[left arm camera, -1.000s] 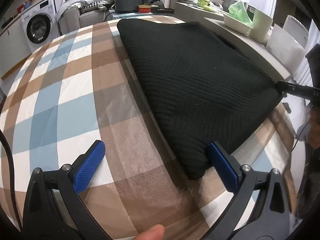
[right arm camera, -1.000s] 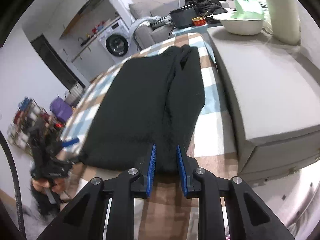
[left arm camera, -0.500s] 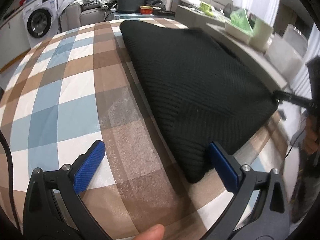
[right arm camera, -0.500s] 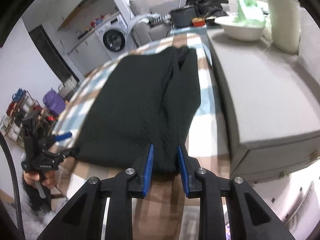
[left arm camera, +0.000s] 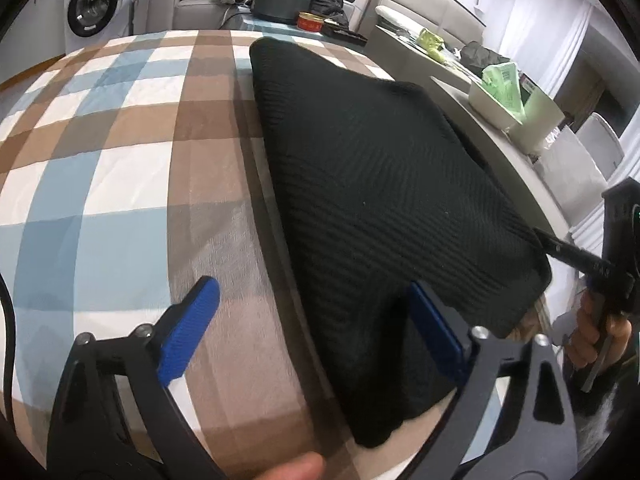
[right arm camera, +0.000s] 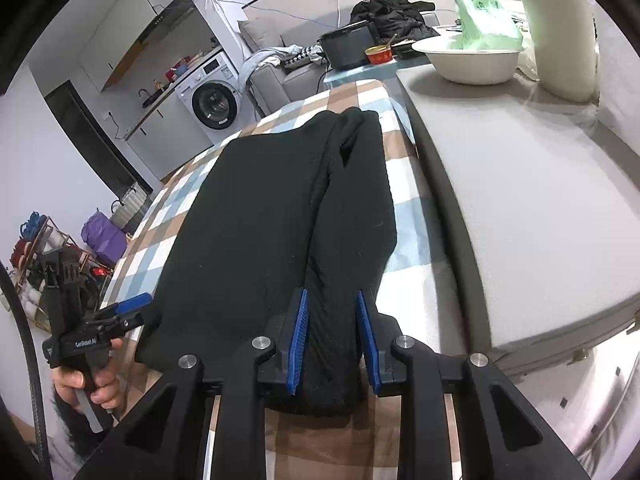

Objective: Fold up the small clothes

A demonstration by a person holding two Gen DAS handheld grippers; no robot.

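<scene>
- My right gripper had its blue pads clamped on a bunched near corner of the black knit garment; cloth filled the gap between them.
- My left gripper had its fingers wide apart. The right pad was touching the garment's other near corner, and the left pad sat over bare cloth.
- The garment lay lengthwise on the checked brown, blue and white tablecloth, stretching away from both grippers, with a folded strip along its right side in the right wrist view.
- Just beside the tablecloth ran a grey padded surface, carrying a white bowl with a green bag in it.
- Well beyond stood a washing machine.
</scene>
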